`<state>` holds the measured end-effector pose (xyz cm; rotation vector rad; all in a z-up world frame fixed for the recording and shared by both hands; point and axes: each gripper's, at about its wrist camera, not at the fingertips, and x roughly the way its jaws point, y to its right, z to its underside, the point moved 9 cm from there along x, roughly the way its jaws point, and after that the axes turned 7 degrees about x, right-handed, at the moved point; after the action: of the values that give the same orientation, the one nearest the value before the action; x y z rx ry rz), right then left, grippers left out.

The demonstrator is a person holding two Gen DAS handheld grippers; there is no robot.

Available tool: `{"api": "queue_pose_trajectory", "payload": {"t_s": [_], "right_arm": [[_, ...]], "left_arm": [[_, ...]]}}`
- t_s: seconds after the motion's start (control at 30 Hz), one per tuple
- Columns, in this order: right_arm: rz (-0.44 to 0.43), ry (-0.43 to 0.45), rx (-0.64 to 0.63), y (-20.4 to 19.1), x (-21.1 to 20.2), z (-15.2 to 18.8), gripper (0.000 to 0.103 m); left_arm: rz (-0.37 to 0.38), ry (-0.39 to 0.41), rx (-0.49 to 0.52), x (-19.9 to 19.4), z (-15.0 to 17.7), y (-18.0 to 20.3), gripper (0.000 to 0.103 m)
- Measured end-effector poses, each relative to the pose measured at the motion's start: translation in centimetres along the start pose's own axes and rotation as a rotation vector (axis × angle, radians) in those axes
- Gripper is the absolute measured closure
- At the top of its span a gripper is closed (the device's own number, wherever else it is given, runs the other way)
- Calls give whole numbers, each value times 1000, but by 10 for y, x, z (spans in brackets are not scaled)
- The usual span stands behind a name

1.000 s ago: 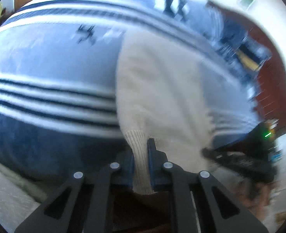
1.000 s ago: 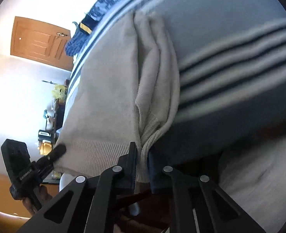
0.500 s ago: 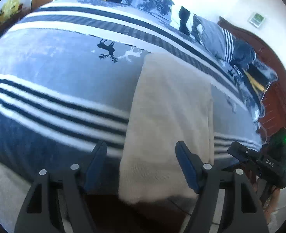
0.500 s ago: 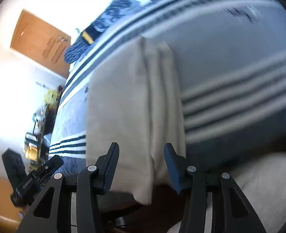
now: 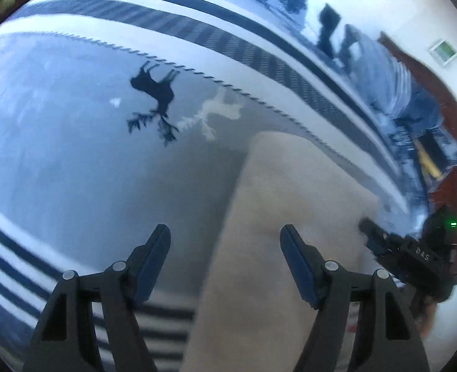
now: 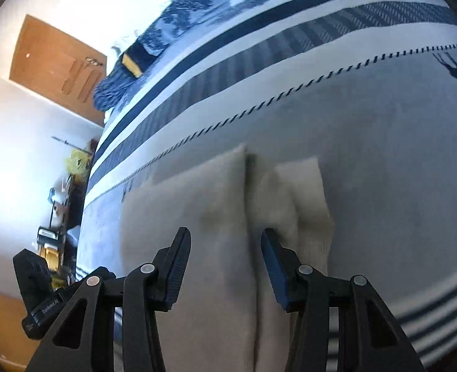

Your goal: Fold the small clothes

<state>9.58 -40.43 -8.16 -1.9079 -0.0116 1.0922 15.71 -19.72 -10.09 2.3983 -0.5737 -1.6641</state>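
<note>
A beige knit garment lies flat on the striped grey-blue bedspread. It also shows in the right wrist view, folded lengthwise with a sleeve layer on its right side. My left gripper is open and empty, hovering over the garment's left edge. My right gripper is open and empty above the garment's fold line. The right gripper also shows in the left wrist view, at the garment's right side.
Pillows and folded bedding lie at the head of the bed by a dark wooden headboard. A wooden door and a cluttered shelf stand beyond the bed's far side. A deer print marks the bedspread.
Both grippers let go of the garment's hem, opened, and lifted forward over the bed. The garment now lies flat on the bedspread.
</note>
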Motion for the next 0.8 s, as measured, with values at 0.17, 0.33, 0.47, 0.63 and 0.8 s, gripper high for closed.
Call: {"api": "queue_pose_trajectory", "payload": {"t_s": [0.17, 0.33, 0.47, 0.63, 0.8], "right_arm": [[8, 67, -56, -5, -25, -7, 100], [104, 37, -37, 22, -2, 1, 100], [24, 45, 6, 21, -13, 4, 79], [-61, 86, 73, 39, -37, 3, 9], [-97, 19, 186, 59, -4, 3, 28]], "left_arm": [[62, 5, 7, 5, -3, 10, 31], [104, -33, -1, 21, -3, 14, 31], [145, -43, -24, 22, -4, 11, 31], [204, -69, -84, 31, -7, 10, 31], [282, -110, -160, 46, -11, 19, 32]]}}
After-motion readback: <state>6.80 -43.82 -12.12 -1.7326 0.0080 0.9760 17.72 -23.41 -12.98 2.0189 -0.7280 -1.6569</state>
